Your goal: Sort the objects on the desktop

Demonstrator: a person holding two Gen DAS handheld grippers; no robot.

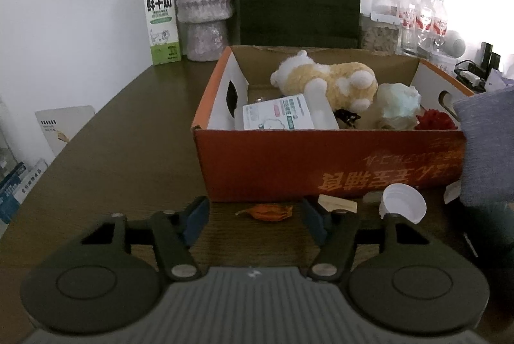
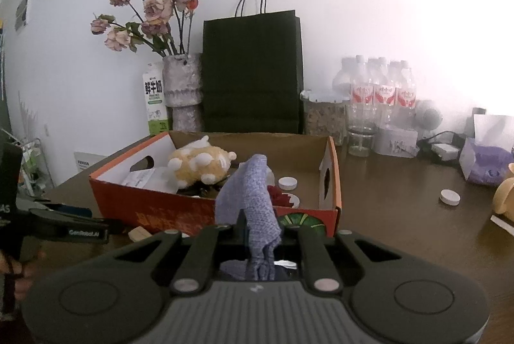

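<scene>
An orange cardboard box holds a cream plush toy, a white packet, a crumpled pale-green wad and a red flower. In front of it, low over the brown table, my left gripper is open. An orange dried leaf lies between its blue pads, which do not touch it. A white cap and a wooden tag lie just to the right. My right gripper is shut on a blue-grey knitted cloth, which hangs before the box's near wall.
Behind the box stand a milk carton, a vase of dried roses, a black paper bag, a jar and several water bottles. To the right lie a white cap, a tissue box and a yellow mug.
</scene>
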